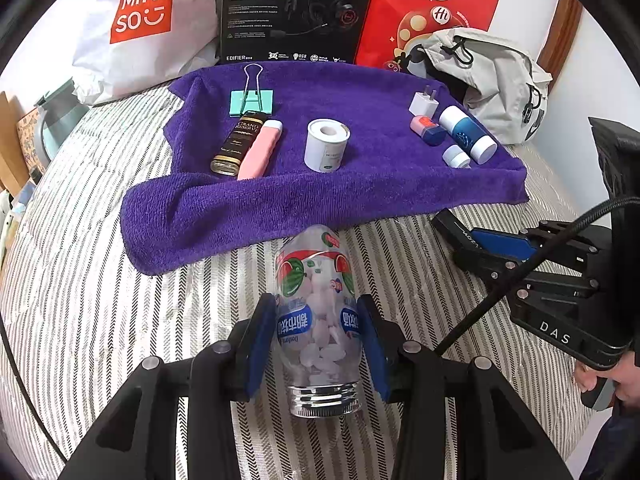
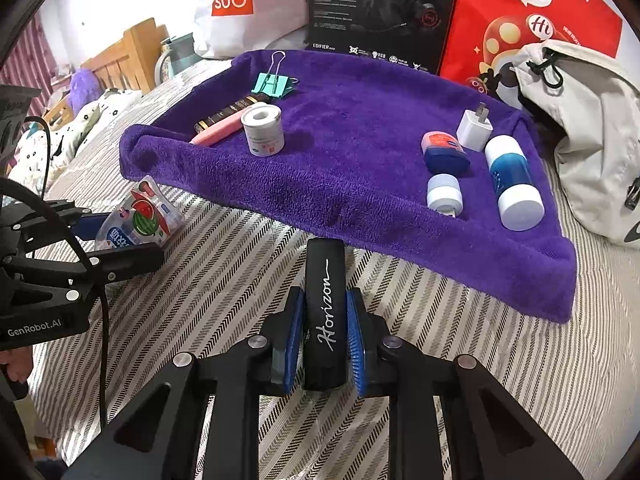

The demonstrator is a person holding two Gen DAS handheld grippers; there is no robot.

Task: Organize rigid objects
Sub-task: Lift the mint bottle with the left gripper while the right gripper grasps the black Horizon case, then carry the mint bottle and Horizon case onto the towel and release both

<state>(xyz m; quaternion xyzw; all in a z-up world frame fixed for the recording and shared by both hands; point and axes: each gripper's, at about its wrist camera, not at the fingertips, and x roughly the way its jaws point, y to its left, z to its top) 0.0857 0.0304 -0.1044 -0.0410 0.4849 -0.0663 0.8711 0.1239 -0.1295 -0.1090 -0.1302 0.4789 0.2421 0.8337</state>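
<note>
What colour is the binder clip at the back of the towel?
Mint green, with silver wire handles: the binder clip shows best in the left wrist view, on the purple towel.

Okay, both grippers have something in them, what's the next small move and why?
Probably carry the candy bottle, clamped in the left hand-held gripper, forward onto the bare front of the purple towel; the other items already lie there, and the bottle sits just short of its edge.

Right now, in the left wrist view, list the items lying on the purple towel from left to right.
Dark Grand Reserve bottle → pink tube → white tape roll → pink-and-blue case → small white cap → blue-and-white bottle. The binder clip and the white charger overlap others' positions, so they are left out.
</note>
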